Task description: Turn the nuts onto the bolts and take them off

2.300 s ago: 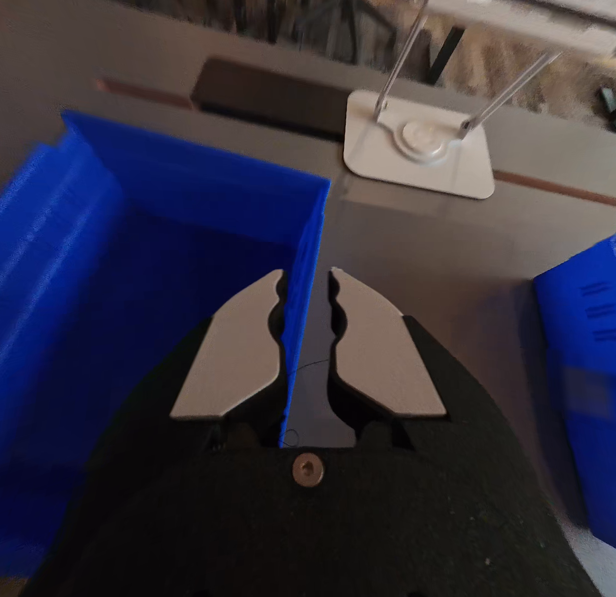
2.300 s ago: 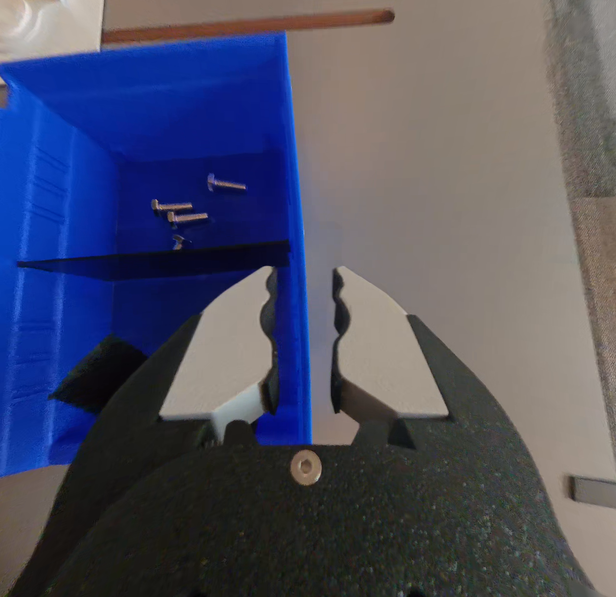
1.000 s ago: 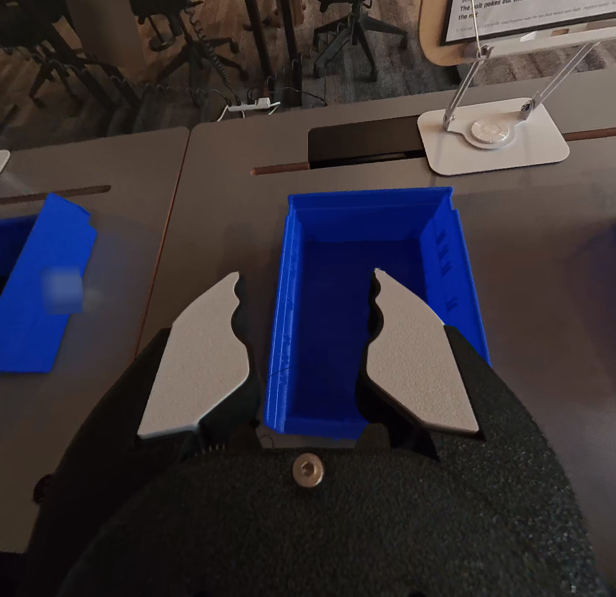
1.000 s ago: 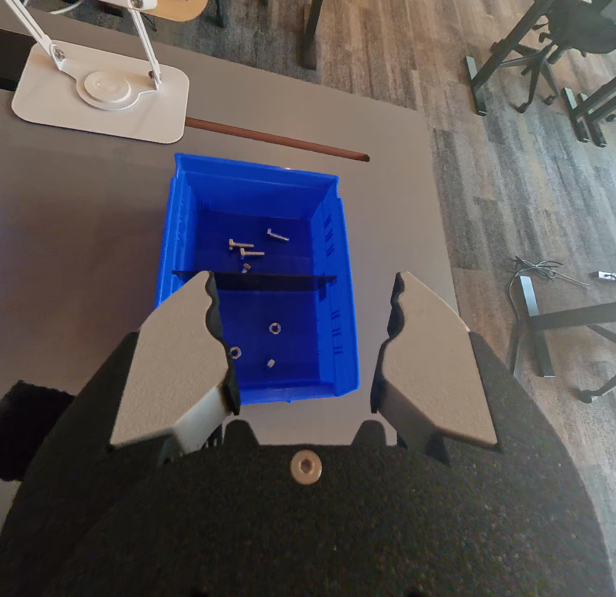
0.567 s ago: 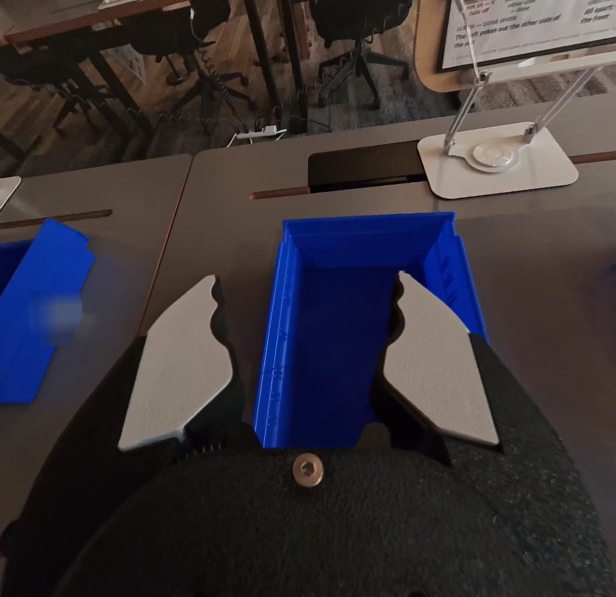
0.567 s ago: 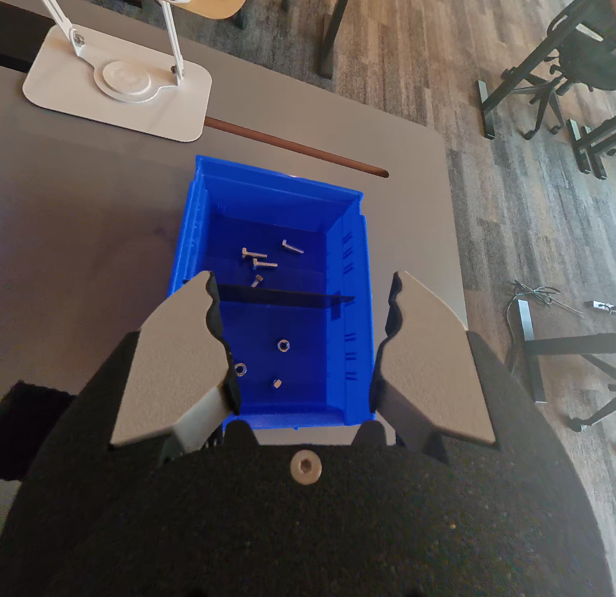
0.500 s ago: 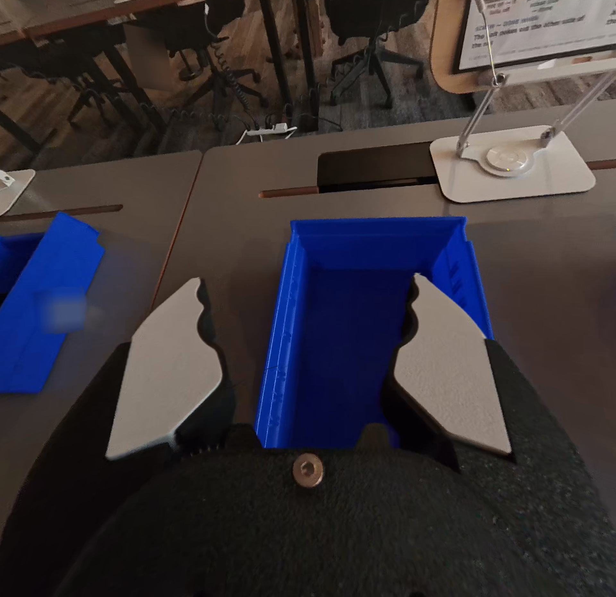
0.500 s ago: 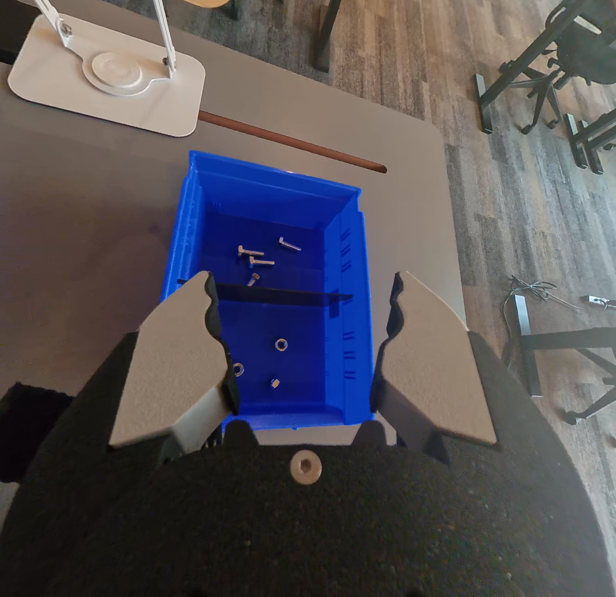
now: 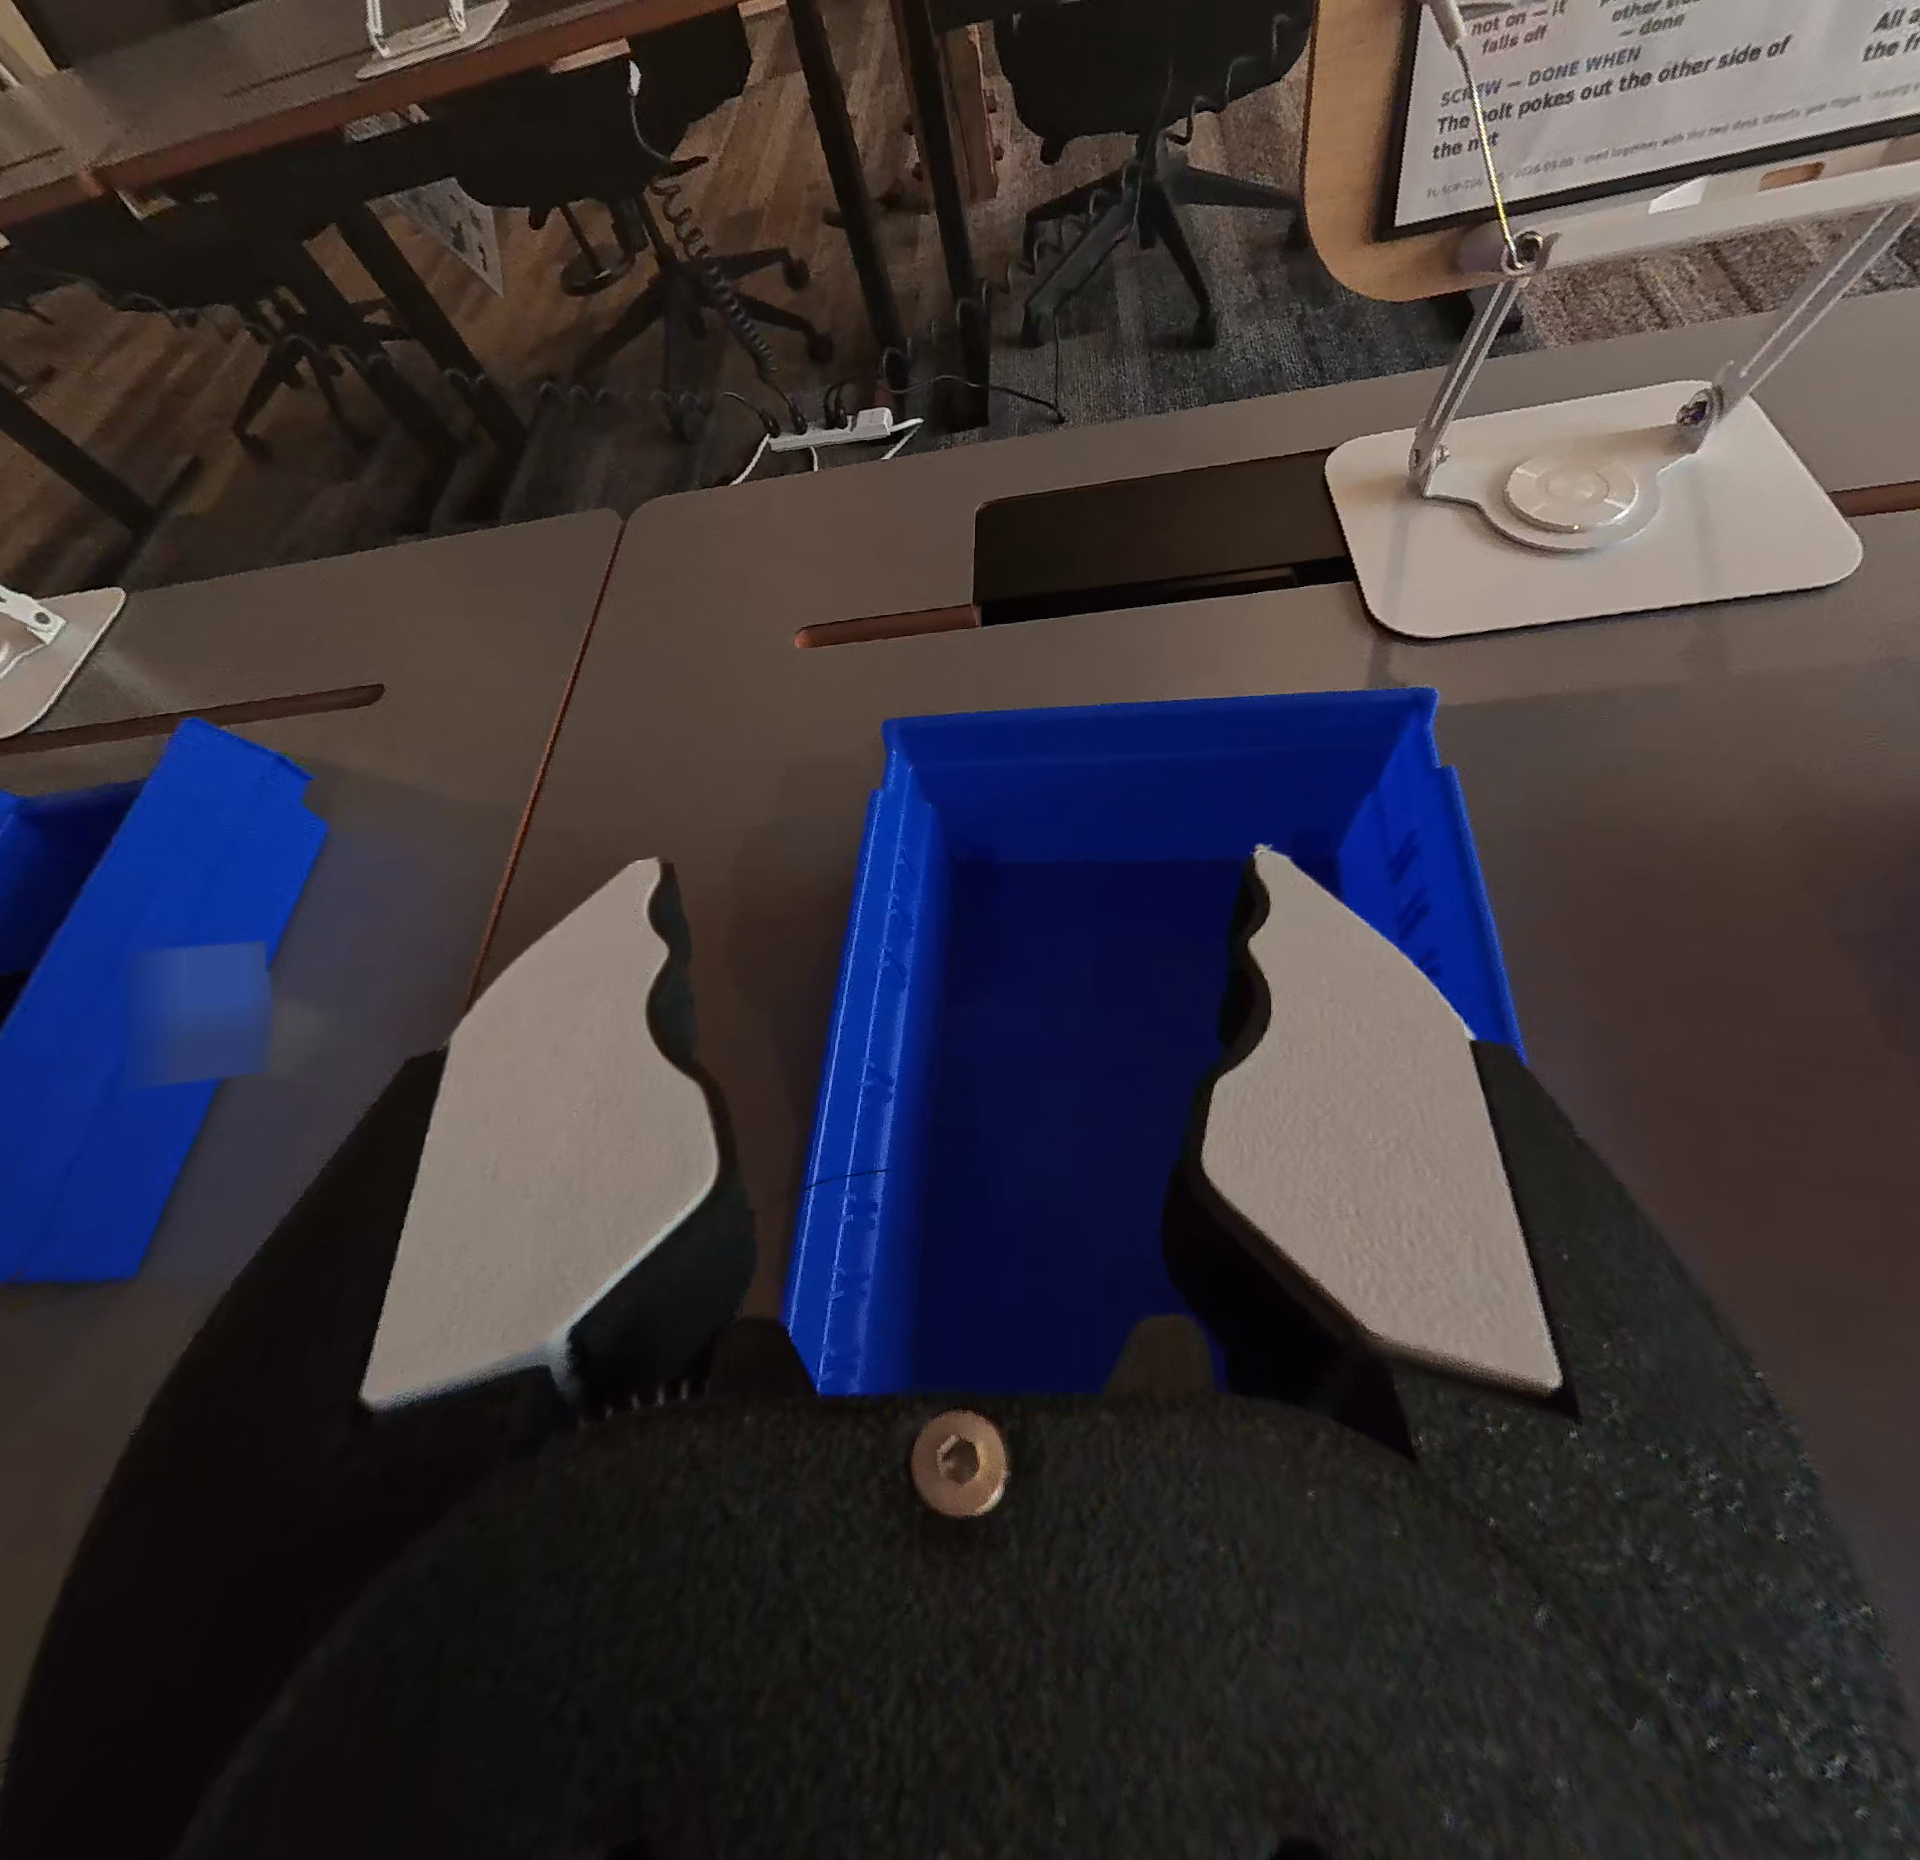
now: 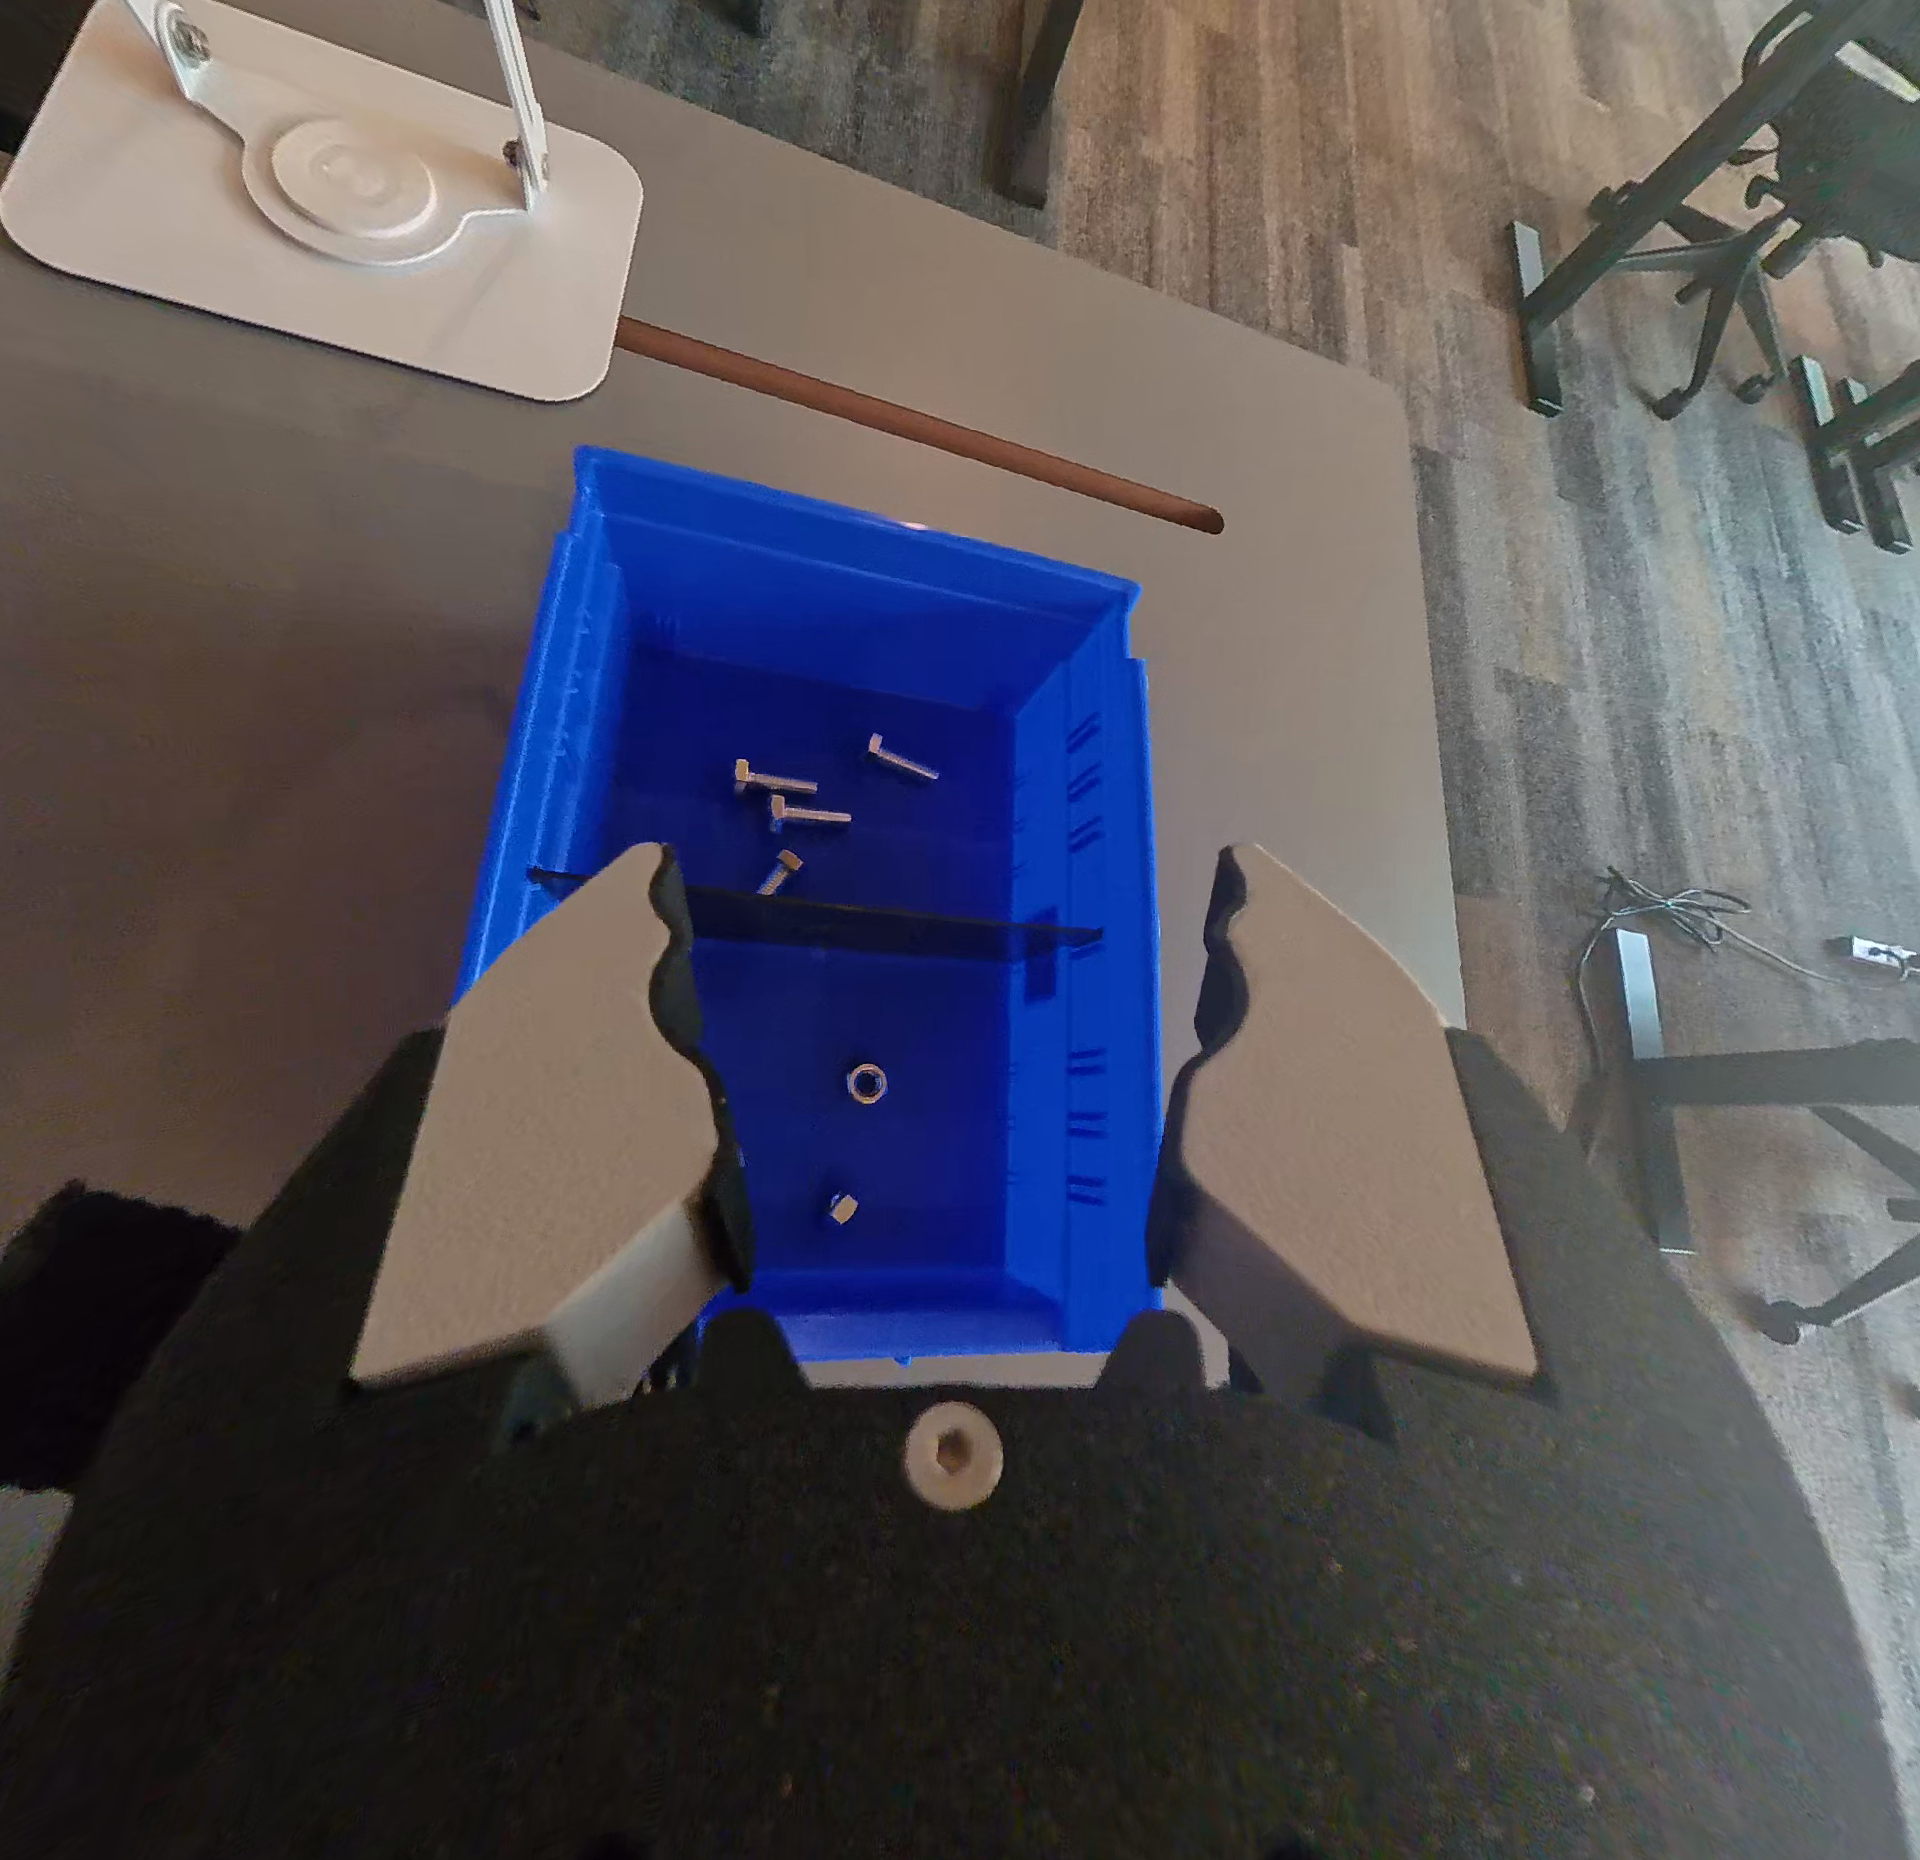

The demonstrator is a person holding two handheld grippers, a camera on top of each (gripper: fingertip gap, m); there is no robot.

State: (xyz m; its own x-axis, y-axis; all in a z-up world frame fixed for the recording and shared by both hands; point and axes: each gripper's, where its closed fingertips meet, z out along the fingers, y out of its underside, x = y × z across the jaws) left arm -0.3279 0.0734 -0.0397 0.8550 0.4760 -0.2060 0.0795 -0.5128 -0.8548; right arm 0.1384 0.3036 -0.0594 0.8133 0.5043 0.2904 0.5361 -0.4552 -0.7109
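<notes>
Right gripper [image 10: 951, 979]: fingers spread wide, nothing between them, held above the near end of a blue bin [image 10: 1101, 875]. Left finger tip over the bin's left wall, right finger tip just outside its right wall. Bin split crosswise by a dark divider [image 10: 883, 922]. Far compartment: four bolts [image 10: 774, 780], lying loose, three clustered toward the left, one [image 10: 902, 761] apart to the right; the nearest [image 10: 779, 872] lies by the divider. Near compartment: two nuts in view, one flat [image 10: 865, 1083], one tipped on edge [image 10: 843, 1208], both between the fingers and below them, untouched. Left finger hides part of this compartment. Nothing over the parts but the divider edge.

Left gripper [image 9: 961, 989]: fingers spread, empty, poised over the near end of a second bin [image 9: 862, 1083]; left finger outside its left wall, right finger inside over the floor. Visible floor of this bin dark, contents not discernible.

Around: grey table [image 10: 260, 667]; white stand base [image 10: 312, 200] beyond the bins, touching neither; a third blue bin [image 9: 156, 1031] far left on the adjoining table. Chairs and desk legs on the floor beyond.
</notes>
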